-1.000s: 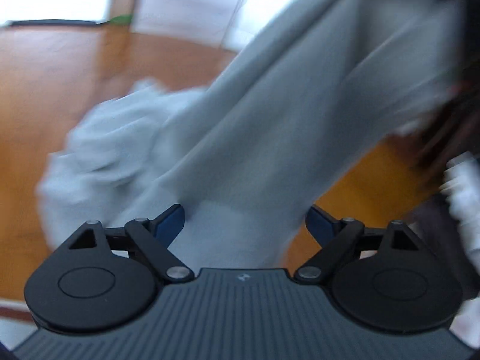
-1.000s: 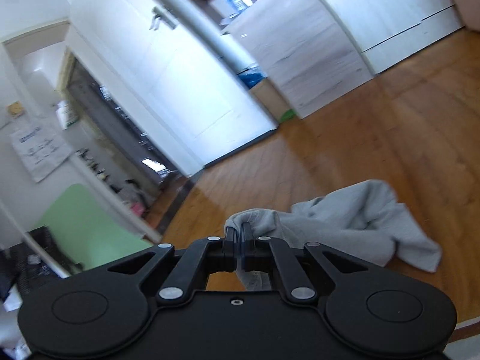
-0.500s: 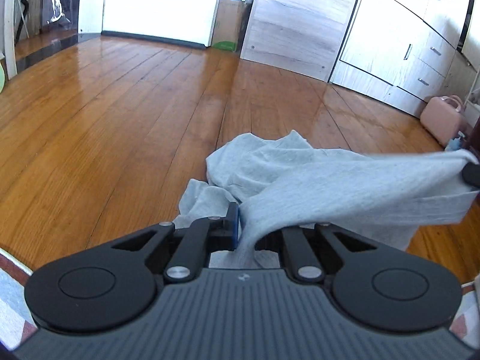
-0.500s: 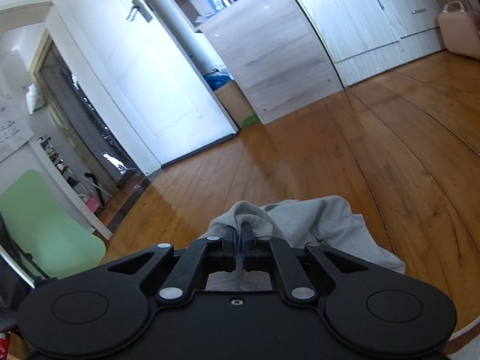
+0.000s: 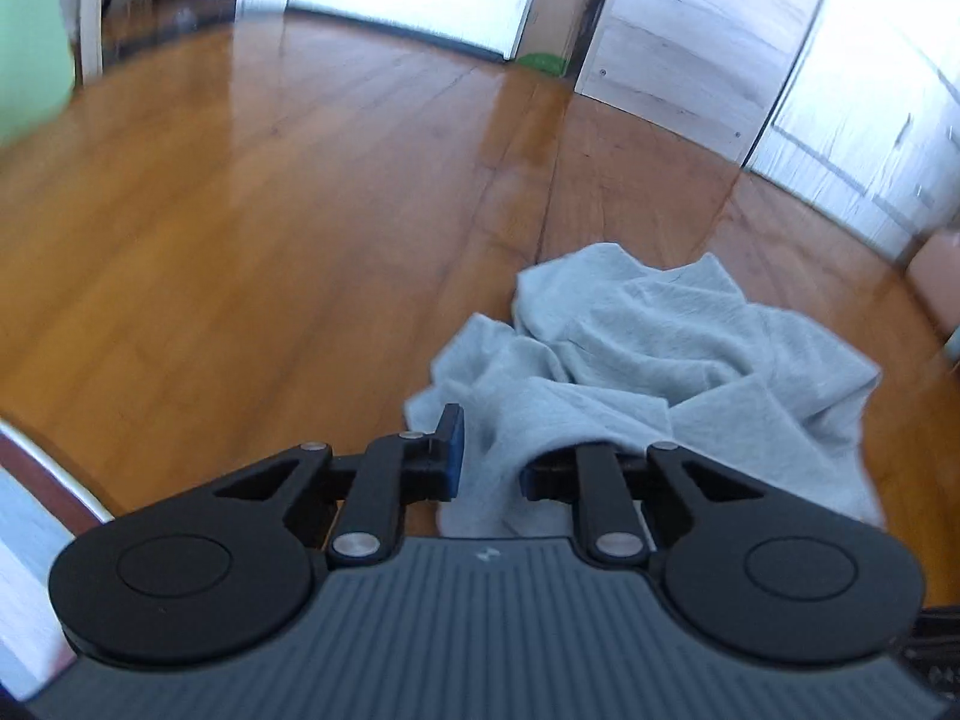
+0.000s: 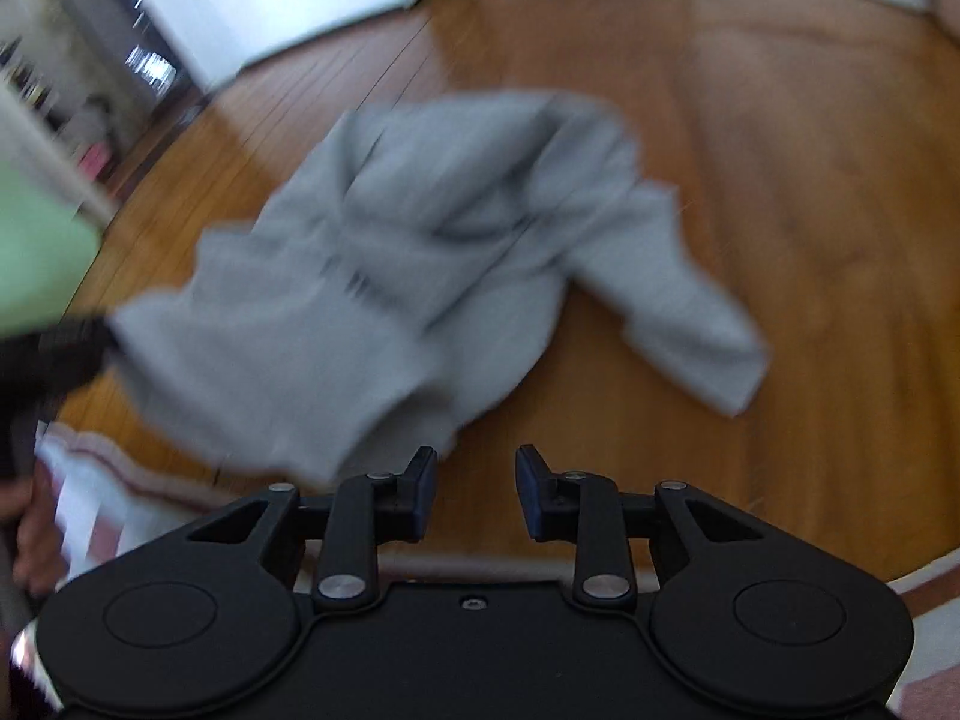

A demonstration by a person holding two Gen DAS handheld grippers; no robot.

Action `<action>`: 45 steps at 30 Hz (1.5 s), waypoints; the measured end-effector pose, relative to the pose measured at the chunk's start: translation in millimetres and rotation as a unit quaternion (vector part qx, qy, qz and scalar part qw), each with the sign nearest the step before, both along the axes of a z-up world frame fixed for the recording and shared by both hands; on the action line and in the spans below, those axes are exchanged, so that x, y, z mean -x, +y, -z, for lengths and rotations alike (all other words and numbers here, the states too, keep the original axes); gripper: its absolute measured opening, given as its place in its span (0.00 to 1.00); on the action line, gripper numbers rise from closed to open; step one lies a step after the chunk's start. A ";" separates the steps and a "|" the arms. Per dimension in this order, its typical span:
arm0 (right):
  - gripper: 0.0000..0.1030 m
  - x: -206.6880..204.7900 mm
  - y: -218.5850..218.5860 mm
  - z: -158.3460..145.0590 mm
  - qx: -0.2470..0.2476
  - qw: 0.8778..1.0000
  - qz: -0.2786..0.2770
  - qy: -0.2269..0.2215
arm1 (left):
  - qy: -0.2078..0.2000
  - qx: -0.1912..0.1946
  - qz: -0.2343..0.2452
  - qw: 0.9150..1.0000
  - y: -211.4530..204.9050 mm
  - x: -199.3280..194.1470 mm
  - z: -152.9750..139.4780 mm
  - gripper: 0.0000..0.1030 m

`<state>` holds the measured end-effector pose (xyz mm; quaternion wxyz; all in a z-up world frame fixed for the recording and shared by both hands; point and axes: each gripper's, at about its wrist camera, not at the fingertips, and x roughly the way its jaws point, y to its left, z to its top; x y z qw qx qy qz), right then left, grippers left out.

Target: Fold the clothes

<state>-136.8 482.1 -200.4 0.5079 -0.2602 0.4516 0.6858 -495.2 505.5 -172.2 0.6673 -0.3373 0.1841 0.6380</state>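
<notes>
A crumpled light grey garment (image 5: 660,360) lies in a heap on the wooden floor (image 5: 270,210). My left gripper (image 5: 489,462) is open at the heap's near edge; a fold of the cloth sits between its fingers and drapes over the right finger (image 5: 543,474). In the right wrist view the same garment (image 6: 420,252) is blurred and spread on the floor just ahead of my right gripper (image 6: 474,480), which is open with nothing between its fingers. The other gripper's black body (image 6: 54,354) shows at the cloth's left edge, with a hand (image 6: 36,540) below it.
A rug with a brown and white border (image 5: 36,480) lies at the near floor edge, seen also as the rug (image 6: 120,480). A green chair (image 6: 36,240) stands left. Pale wood cabinets (image 5: 690,48), a cardboard box (image 5: 558,6) and a pink case (image 5: 936,276) line the far side.
Both grippers were shut on the garment half a second ago and now stand open. The cloth has dropped from its stretched hold into a heap on the floor. The right view has tilted down.
</notes>
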 end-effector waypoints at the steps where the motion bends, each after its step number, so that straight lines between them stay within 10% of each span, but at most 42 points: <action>1: 0.35 8.2 1.0 2.1 -0.012 1.000 -0.016 -0.003 | -0.003 -0.002 0.002 1.000 0.1 -0.2 -0.8 0.17; 6: 0.45 45.2 9.6 13.3 -0.091 0.992 -0.075 -0.044 | -0.068 -0.016 -0.001 0.998 1.2 12.2 1.2 0.11; 8: 0.07 47.1 22.2 11.0 -0.126 0.988 -0.057 -0.068 | -0.084 -0.021 -0.005 0.996 0.6 16.9 3.0 0.11; 9: 0.07 45.2 29.5 6.0 -0.144 0.986 -0.047 -0.063 | -0.085 -0.023 -0.008 0.996 0.7 18.0 3.8 0.11; 16: 0.07 13.7 84.6 -72.2 -0.237 0.965 0.062 0.088 | -0.115 0.024 0.010 0.993 13.0 12.8 25.0 0.19; 18: 0.07 15.2 95.9 -77.3 -0.230 0.965 0.068 0.102 | -0.104 0.046 0.012 0.993 15.5 8.2 31.8 0.47; 20: 0.07 14.7 101.1 -80.3 -0.224 0.963 0.065 0.137 | -0.088 0.054 0.012 0.995 15.7 4.9 36.8 0.48; 22: 0.07 10.4 95.1 -83.8 -0.223 0.954 0.048 0.196 | -0.066 0.034 0.011 0.997 12.7 2.7 31.0 0.36; 23: 0.07 7.3 89.8 -87.2 -0.223 0.948 0.037 0.223 | -0.053 0.015 0.009 0.998 9.9 1.9 25.5 0.07; 25: 0.07 1.2 79.2 -94.0 -0.223 0.935 0.015 0.277 | -0.037 -0.038 -0.004 0.999 0.5 2.7 10.8 0.03; 29: 0.08 6.1 73.9 -88.8 -0.241 0.953 0.064 0.174 | -0.060 -0.141 -0.031 0.988 -22.9 11.8 -12.5 0.04; 32: 0.14 10.3 70.4 -84.4 -0.253 0.958 0.103 0.090 | -0.054 -0.121 -0.031 0.991 -22.3 10.0 -6.6 0.04; 35: 0.60 14.5 66.8 -80.1 -0.262 0.955 0.142 0.004 | -0.105 -0.077 -0.051 0.990 -15.7 23.6 9.3 0.04; 37: 0.60 11.8 66.4 -65.3 -0.257 0.952 0.163 -0.037 | -0.166 -0.055 -0.073 0.982 -12.2 42.6 24.4 0.04; 41: 0.40 -19.9 64.5 -28.8 -0.191 0.968 0.161 0.030 | -0.199 -0.027 -0.107 0.974 -12.7 60.5 41.5 0.04; 45: 0.20 -25.9 59.7 -31.4 -0.169 0.980 0.021 0.104 | -0.210 -0.026 -0.110 0.971 -11.1 62.2 45.3 0.04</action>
